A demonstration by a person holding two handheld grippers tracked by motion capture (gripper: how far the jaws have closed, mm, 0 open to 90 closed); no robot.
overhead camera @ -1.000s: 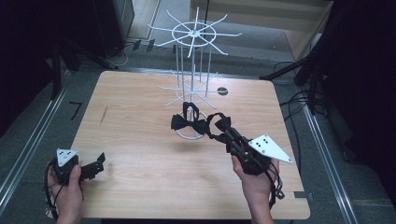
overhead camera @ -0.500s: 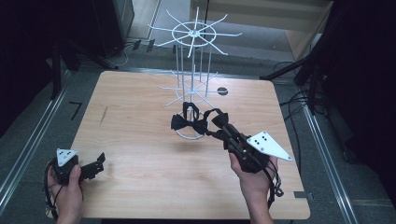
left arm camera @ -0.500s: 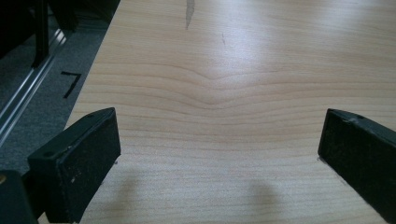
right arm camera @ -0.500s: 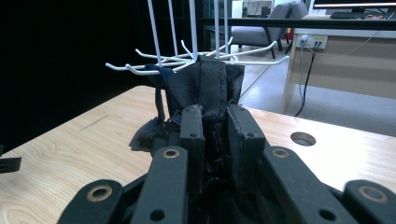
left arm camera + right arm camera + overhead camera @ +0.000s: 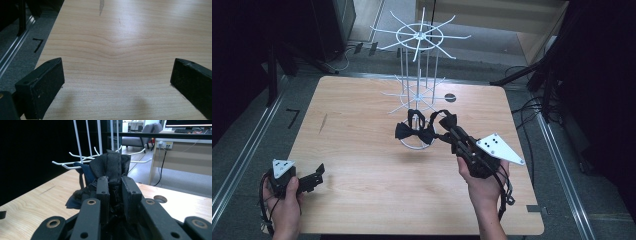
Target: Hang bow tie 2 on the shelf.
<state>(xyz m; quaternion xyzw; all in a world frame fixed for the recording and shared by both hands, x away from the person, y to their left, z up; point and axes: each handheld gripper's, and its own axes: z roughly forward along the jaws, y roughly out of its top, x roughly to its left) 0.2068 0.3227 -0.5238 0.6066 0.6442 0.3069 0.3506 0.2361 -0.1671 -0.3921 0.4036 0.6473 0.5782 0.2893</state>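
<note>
A white wire rack point(image 5: 418, 60) with spoke hooks stands at the table's far middle, on a ring base point(image 5: 414, 145). My right gripper point(image 5: 447, 121) sits just right of that base, shut on bunched black fabric point(image 5: 113, 163) that stands up between its jaws. To the left of its tip a black bow tie point(image 5: 414, 131) with a thin strap lies over the ring base. In the right gripper view dark blue cloth point(image 5: 86, 173) shows beside the gripped fabric, under the rack's lower hooks point(image 5: 75, 161). My left gripper point(image 5: 314, 175) point(image 5: 117, 82) rests open over bare wood at the near left corner.
A dark round hole point(image 5: 450, 98) sits in the table top point(image 5: 362, 165) behind the right gripper. Metal rails and cables run along the floor on both sides. The table's left edge point(image 5: 47, 47) is close to the left gripper.
The right gripper with its fabric has shifted only slightly beside the rack's base. The left hand has kept still.
</note>
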